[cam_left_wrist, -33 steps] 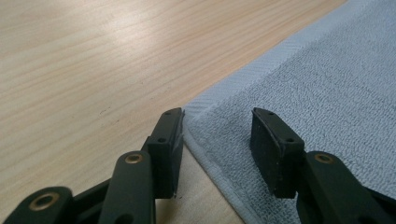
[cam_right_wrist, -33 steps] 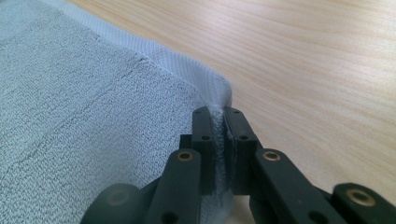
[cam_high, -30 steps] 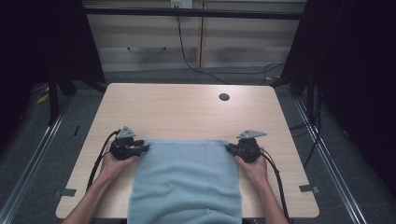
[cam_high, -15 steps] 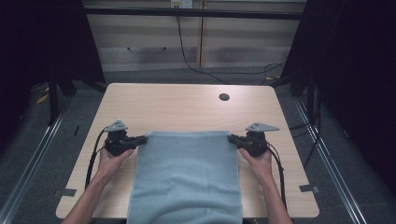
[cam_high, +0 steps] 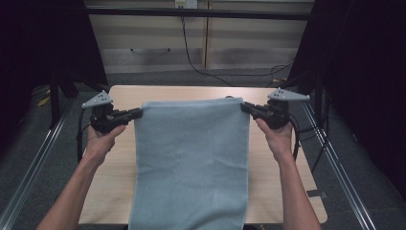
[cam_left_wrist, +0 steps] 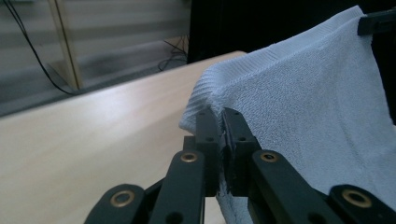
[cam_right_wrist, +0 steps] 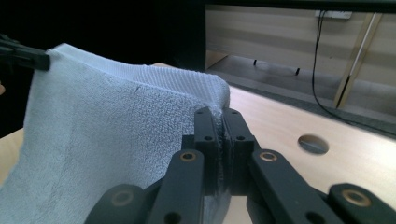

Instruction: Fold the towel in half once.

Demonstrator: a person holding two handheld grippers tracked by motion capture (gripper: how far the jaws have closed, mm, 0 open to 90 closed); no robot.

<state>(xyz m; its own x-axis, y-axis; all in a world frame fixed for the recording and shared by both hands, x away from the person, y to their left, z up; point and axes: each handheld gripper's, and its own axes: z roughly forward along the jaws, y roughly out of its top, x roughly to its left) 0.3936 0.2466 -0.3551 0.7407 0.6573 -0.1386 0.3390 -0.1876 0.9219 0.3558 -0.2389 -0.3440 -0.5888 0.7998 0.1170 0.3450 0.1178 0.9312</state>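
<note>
From the high view the pale blue towel hangs taut over the table between left gripper and right gripper, each clamped on an upper corner, as both gripper views confirm, likely to spread it flat.

In the high view the towel hangs at the centre of the frame, its top edge stretched between the left gripper at the left and the right gripper at the right, each clamped on one upper corner. Its lower part drapes over the surface, reaching the bottom edge of the frame. A round hole sits in the surface behind the towel, toward the right
</note>
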